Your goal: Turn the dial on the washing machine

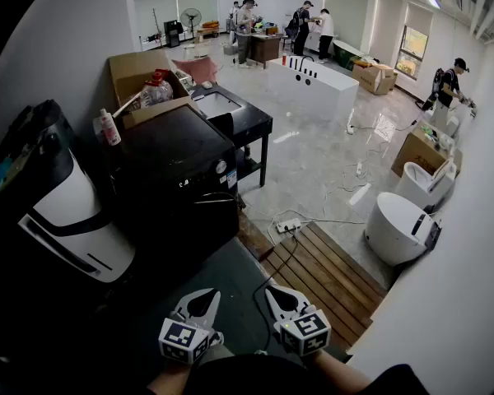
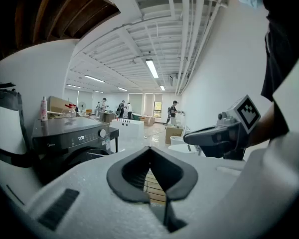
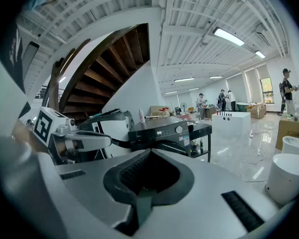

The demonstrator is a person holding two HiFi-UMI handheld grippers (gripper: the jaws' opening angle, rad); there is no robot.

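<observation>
Left gripper (image 1: pixel 200 301): jaws pressed together, nothing between. Right gripper (image 1: pixel 280 299): same, pinched closed, empty. Both side by side at bottom of head view, well apart from washing machine (image 1: pixel 177 179). Black washing machine on floor's left edge, against wall. Dial (image 1: pixel 221 168) at right end of control panel, untouched.

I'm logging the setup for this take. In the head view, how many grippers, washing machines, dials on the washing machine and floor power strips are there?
grippers: 2, the left gripper and the right gripper
washing machine: 1
dial: 1
power strip: 1
total: 5
</observation>
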